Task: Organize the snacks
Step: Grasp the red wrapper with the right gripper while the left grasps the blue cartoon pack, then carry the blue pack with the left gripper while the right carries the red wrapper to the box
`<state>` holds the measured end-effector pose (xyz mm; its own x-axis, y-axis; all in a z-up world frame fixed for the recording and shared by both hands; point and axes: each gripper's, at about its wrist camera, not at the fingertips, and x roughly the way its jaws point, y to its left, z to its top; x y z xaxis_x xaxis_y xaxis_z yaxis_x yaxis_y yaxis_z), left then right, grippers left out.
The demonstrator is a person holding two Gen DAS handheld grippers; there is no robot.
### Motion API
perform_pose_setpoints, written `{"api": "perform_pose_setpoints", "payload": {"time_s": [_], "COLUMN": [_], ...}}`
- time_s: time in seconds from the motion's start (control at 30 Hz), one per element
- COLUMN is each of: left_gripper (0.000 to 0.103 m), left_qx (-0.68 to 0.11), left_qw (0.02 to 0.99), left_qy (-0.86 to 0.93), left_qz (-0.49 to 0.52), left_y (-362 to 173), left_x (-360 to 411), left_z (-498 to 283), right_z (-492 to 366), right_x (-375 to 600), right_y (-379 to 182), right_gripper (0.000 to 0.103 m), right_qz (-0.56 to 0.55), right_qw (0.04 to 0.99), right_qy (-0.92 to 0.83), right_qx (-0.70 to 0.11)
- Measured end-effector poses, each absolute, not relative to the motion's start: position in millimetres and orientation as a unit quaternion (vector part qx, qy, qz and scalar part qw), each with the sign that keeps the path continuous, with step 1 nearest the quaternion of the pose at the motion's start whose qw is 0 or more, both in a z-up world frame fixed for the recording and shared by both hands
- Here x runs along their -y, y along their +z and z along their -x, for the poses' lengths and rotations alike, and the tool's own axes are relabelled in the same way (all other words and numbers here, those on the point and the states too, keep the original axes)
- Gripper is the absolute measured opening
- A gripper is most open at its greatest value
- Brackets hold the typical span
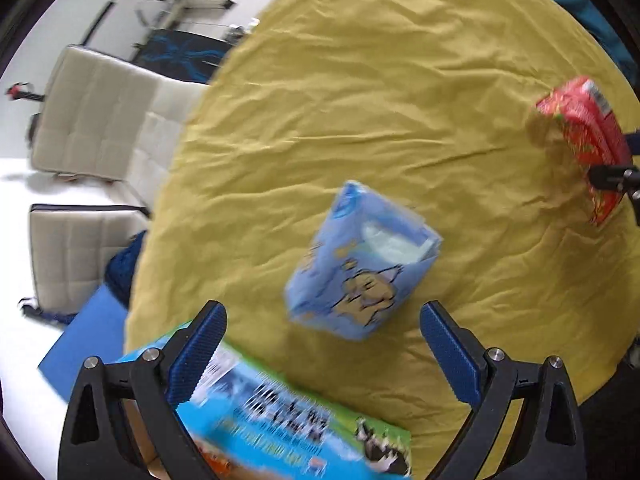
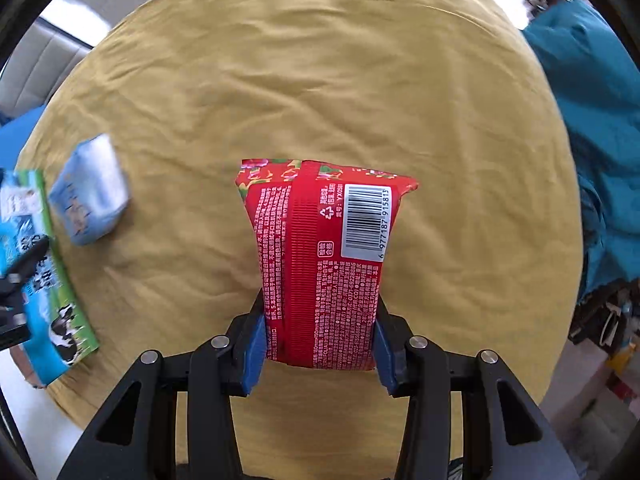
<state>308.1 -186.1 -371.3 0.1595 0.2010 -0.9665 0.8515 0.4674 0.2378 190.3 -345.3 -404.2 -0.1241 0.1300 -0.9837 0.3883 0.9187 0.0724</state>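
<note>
My right gripper (image 2: 319, 344) is shut on a red snack packet (image 2: 320, 256), barcode side up, held above the round yellow-clothed table (image 2: 320, 80). The left wrist view shows that red packet (image 1: 580, 136) at the far right. My left gripper (image 1: 320, 344) is open over the table's near edge. A light blue packet (image 1: 360, 264) lies ahead between its spread fingers, apart from both pads. A blue-and-green milk carton box (image 1: 288, 416) with a cow print lies under the left finger (image 1: 198, 344). The right wrist view has the blue packet (image 2: 90, 192) and box (image 2: 44, 280) at left.
Cream padded chairs (image 1: 96, 120) stand left of the table, with a blue mat (image 1: 84, 352) on the floor. A teal cloth (image 2: 592, 140) hangs beyond the table's right edge. Clutter sits on the floor at the lower right (image 2: 608, 328).
</note>
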Motion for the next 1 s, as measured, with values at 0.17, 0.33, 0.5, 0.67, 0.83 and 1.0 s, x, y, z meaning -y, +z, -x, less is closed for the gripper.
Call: {"api": "perform_pose_setpoints", "payload": {"time_s": [0.17, 0.33, 0.5, 0.67, 0.83, 1.0], "left_gripper": [0.099, 0.099, 0.075, 0.061, 0.059, 0.059], "left_qx": [-0.638, -0.649, -0.652, -0.664, -0.712, -0.771], "left_qw": [0.562, 0.549, 0.556, 0.579, 0.602, 0.594], "left_qy": [-0.289, -0.285, -0.278, -0.266, -0.226, -0.177], "left_qz": [-0.44, -0.443, -0.434, -0.391, -0.282, -0.145], "left_y": [-416.3, -440.8, -445.9, -433.7, -418.7, -420.9], "left_x": [200.1, 208.6, 213.5, 208.7, 197.6, 181.0], "left_z": [-316.1, -319.5, -325.3, -341.0, -362.7, -375.8], "right_z": [-178.6, -180.6, -199.3, -199.7, -199.9, -202.1], "right_x": [368.9, 396.6, 386.9, 392.2, 392.8, 387.9], "right_y": [-415.5, -428.9, -436.2, -442.8, -437.3, -433.2], "right_gripper": [0.048, 0.048, 0.048, 0.048, 0.048, 0.048], "right_qz": [-0.197, -0.211, -0.211, -0.209, -0.213, -0.204], "right_qw": [0.63, 0.623, 0.621, 0.622, 0.623, 0.625], "right_qy": [-0.109, -0.107, -0.104, -0.1, -0.098, -0.099], "right_qx": [-0.743, -0.746, -0.747, -0.748, -0.746, -0.747]}}
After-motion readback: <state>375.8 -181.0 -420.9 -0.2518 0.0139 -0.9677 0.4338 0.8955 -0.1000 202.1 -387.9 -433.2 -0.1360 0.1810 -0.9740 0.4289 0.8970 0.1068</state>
